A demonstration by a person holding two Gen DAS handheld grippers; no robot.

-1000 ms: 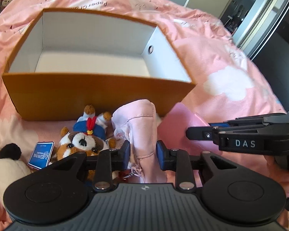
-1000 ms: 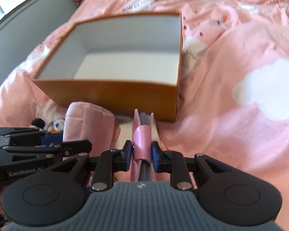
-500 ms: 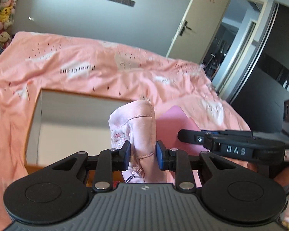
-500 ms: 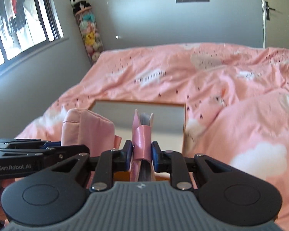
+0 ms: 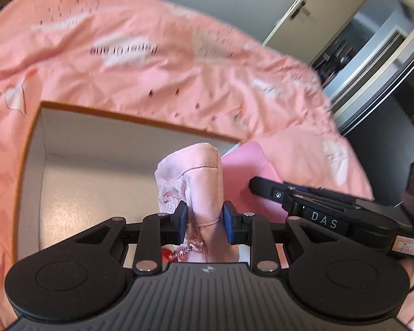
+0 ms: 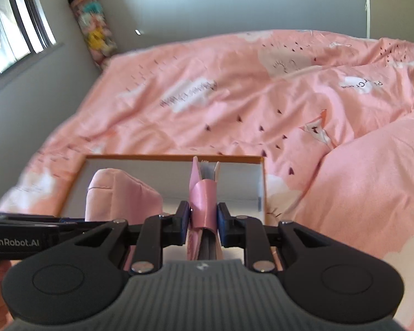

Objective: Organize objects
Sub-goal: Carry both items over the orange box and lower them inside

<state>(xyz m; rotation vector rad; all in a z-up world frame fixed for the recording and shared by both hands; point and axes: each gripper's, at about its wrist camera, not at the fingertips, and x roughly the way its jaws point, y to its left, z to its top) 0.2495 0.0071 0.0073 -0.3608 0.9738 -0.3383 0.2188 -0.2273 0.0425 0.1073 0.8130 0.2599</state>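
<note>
while left fingers [image 5: 202, 222] clamp the pink pouch [image 5: 198, 190], right fingers [image 6: 203, 220] clamp the notebook [image 6: 202, 195] over the box [image 6: 234, 182].

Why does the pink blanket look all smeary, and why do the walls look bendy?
Left wrist view: the bedspread and its printed words are streaked with motion blur, yet the pink pouch between the left gripper pads stays sharp. Right wrist view: milder blur on the bedspread; the fisheye lens bows the window frame and door.
</note>
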